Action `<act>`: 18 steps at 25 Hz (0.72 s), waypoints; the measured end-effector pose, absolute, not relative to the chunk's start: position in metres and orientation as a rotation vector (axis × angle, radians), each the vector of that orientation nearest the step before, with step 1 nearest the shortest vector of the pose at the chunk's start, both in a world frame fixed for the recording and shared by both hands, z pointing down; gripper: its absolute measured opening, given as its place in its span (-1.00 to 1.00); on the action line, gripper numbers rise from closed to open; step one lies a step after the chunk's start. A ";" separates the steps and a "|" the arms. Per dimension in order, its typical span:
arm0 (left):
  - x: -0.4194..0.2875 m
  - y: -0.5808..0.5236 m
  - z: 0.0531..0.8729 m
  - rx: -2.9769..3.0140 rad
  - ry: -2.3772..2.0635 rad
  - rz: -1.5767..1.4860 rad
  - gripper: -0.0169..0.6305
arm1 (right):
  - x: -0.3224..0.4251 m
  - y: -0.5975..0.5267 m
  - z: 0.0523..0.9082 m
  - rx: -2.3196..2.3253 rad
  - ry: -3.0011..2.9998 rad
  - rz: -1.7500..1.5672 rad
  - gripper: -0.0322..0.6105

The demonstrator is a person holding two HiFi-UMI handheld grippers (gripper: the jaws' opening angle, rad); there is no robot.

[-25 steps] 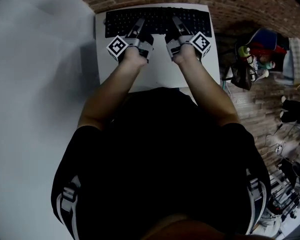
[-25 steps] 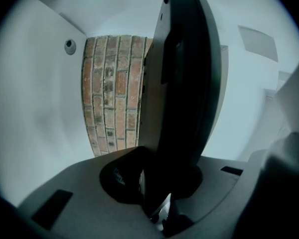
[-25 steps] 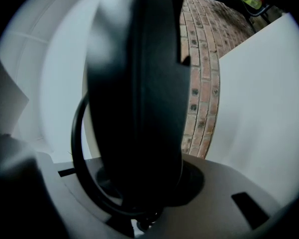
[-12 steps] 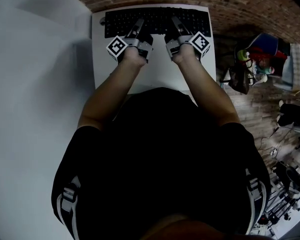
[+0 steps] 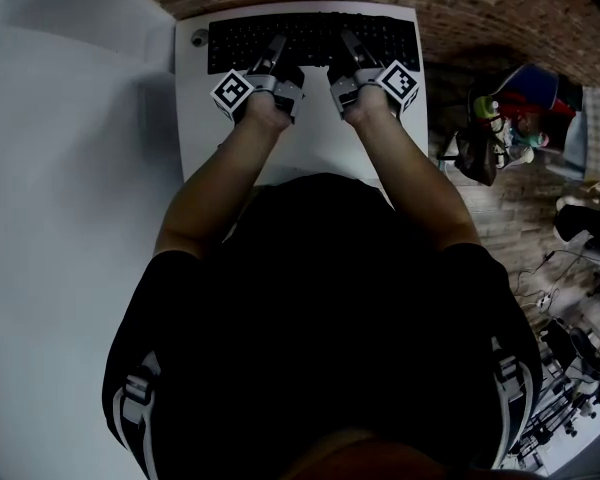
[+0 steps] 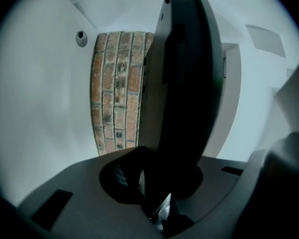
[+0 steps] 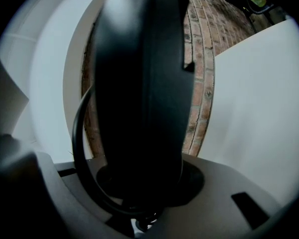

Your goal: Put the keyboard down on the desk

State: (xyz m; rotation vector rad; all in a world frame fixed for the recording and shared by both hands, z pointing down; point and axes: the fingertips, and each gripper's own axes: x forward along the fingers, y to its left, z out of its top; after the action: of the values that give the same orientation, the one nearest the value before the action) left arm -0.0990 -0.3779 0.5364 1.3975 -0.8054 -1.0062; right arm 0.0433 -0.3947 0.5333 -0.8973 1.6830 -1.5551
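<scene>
Both hands are a touch lower than a second ago, and the keyboard (image 5: 310, 40) goes down with them. It lies crosswise over the far end of the white desk (image 5: 310, 153), keys up. In the head view the scene also sits differently. More of the desk's left edge shows, and a small round hole (image 5: 198, 38) at its far left corner is now in sight.

Neither grip changes. The left gripper (image 5: 273, 56) is closed almost fully on the keyboard's thin near edge, left of the middle. The right gripper (image 5: 348, 53) clamps the same edge further right, with its jaws set a little wider round a thicker part. In the right gripper view a dark cable (image 7: 79, 148) loops beside the held edge.

In both gripper views a strip of brick floor (image 6: 114, 93) shows between the keyboard's underside and the desk top. From that, the keyboard seems to be still just off the surface, or at most touching at its far edge. The lowering looks nearly done, but the set-down is not. It needs a little more level descent before either gripper lets go.
</scene>
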 end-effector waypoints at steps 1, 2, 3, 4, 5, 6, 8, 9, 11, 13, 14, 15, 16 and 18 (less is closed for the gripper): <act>-0.098 -0.379 0.538 1.399 -0.807 -1.005 -0.68 | 0.044 -0.396 0.535 -0.900 1.683 -1.557 -0.47; -0.097 -0.380 0.540 1.401 -0.807 -1.006 -0.68 | 0.045 -0.397 0.537 -0.900 1.686 -1.558 -0.47; -0.096 -0.380 0.542 1.401 -0.807 -1.006 -0.67 | 0.046 -0.397 0.539 -0.900 1.690 -1.560 -0.47; -0.096 -0.379 0.546 1.396 -0.807 -1.004 -0.67 | 0.047 -0.397 0.542 -0.902 1.693 -1.566 -0.48; -0.095 -0.379 0.550 1.387 -0.807 -1.000 -0.67 | 0.047 -0.397 0.546 -0.906 1.692 -1.573 -0.48; -0.094 -0.378 0.553 1.379 -0.807 -0.995 -0.67 | 0.048 -0.396 0.549 -0.912 1.689 -1.581 -0.48; -0.093 -0.379 0.559 1.372 -0.810 -0.989 -0.67 | 0.049 -0.397 0.555 -0.920 1.678 -1.592 -0.48; -0.092 -0.381 0.560 1.364 -0.812 -0.989 -0.67 | 0.050 -0.398 0.558 -0.923 1.670 -1.598 -0.48; -0.088 -0.385 0.565 1.340 -0.816 -0.986 -0.67 | 0.054 -0.402 0.565 -0.933 1.660 -1.612 -0.48; -0.085 -0.389 0.571 1.336 -0.822 -0.978 -0.67 | 0.057 -0.406 0.573 -0.939 1.656 -1.623 -0.49; -0.084 -0.390 0.575 1.333 -0.825 -0.973 -0.67 | 0.057 -0.407 0.577 -0.939 1.654 -1.629 -0.49; -0.085 -0.390 0.579 1.325 -0.829 -0.968 -0.67 | 0.057 -0.408 0.581 -0.942 1.652 -1.636 -0.49; -0.085 -0.391 0.582 1.317 -0.831 -0.964 -0.67 | 0.056 -0.409 0.585 -0.946 1.651 -1.645 -0.49; -0.086 -0.395 0.589 1.316 -0.840 -0.958 -0.67 | 0.056 -0.412 0.591 -0.951 1.653 -1.659 -0.50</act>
State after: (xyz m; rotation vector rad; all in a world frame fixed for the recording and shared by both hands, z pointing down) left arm -0.0857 -0.3952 0.5886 1.3156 -0.8396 -0.9576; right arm 0.0557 -0.4124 0.5906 -0.9514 1.6530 -1.6594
